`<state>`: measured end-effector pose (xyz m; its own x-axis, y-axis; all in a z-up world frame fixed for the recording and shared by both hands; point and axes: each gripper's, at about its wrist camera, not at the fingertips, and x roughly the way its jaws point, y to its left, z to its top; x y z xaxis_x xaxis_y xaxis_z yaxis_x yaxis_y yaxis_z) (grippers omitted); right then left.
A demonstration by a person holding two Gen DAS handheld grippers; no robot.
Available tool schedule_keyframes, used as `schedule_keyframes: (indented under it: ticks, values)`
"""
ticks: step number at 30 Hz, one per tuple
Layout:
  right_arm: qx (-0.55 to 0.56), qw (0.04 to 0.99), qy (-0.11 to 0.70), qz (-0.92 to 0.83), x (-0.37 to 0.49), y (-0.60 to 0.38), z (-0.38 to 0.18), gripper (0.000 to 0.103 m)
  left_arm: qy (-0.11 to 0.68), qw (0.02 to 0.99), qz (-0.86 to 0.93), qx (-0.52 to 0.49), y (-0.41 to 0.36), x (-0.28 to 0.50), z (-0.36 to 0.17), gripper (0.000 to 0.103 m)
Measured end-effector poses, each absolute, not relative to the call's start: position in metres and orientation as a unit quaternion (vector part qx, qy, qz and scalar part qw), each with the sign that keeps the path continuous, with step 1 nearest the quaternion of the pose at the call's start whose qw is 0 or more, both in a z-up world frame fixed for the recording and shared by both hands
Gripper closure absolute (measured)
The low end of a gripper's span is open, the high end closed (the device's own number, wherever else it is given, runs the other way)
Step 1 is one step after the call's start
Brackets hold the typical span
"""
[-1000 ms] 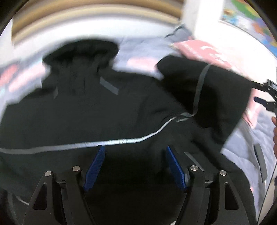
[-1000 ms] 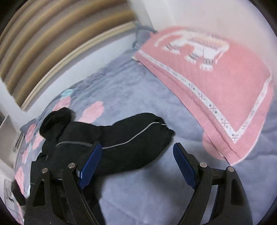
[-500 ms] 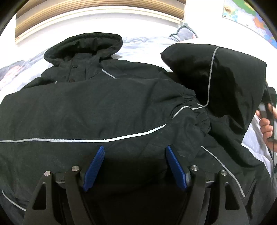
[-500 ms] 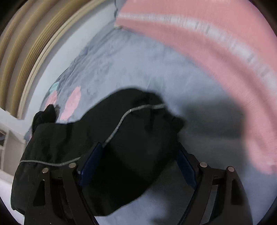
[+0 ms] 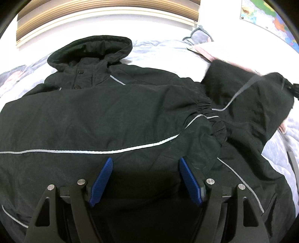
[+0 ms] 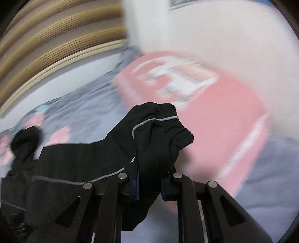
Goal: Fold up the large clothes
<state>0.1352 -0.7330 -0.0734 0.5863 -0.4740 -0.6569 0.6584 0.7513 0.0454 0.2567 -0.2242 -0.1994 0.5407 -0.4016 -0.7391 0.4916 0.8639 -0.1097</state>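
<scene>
A black hooded jacket (image 5: 104, 115) with thin grey reflective piping lies spread on a bed, hood toward the far wall. One sleeve is folded across its chest, its gathered cuff (image 5: 214, 121) at mid right. My left gripper (image 5: 144, 170) hovers open just above the jacket's lower body, nothing between its blue pads. In the right wrist view my right gripper (image 6: 150, 179) is shut on the other sleeve (image 6: 158, 134) near its cuff, holding it lifted off the bed. That raised sleeve (image 5: 257, 104) also shows at the right of the left wrist view.
The bed carries a pale lilac quilt (image 6: 89, 104) with pink spots. A pink pillow (image 6: 224, 115) with a white pattern lies to the right of the jacket. A wooden slatted headboard (image 5: 104, 9) and white wall run behind; a map poster (image 5: 265, 16) hangs at upper right.
My right gripper closed on the sleeve end that lay flat on the quilt and lifted it. In the left view that sleeve swung up and outward to the right. The left gripper barely moved.
</scene>
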Motion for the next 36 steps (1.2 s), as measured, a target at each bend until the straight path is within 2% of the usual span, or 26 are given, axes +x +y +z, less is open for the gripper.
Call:
schedule_keyframes:
  ticks: [9, 15, 24, 34, 36]
  values:
    - [0.224, 0.831, 0.389, -0.329, 0.122, -0.782, -0.156, 0.084, 0.407, 0.875, -0.255, 0.056, -0.224, 0.257, -0.199, 0.028]
    - [0.216, 0.859, 0.362, -0.29, 0.128, -0.75, -0.116, 0.084, 0.419, 0.867, -0.268, 0.04, -0.219, 0.26, -0.19, 0.028]
    - [0.128, 0.913, 0.348, -0.17, 0.199, -0.59, -0.037, 0.084, 0.395, 0.879, -0.266, -0.011, -0.148, 0.262, -0.119, 0.028]
    - [0.05, 0.923, 0.381, -0.009, 0.294, -0.355, -0.029, 0.083, 0.361, 0.905, -0.224, -0.012, -0.024, 0.259, -0.071, 0.028]
    - [0.032, 0.921, 0.387, 0.022, 0.308, -0.309, -0.033, 0.08, 0.355, 0.91, -0.215, -0.012, -0.003, 0.256, -0.069, 0.028]
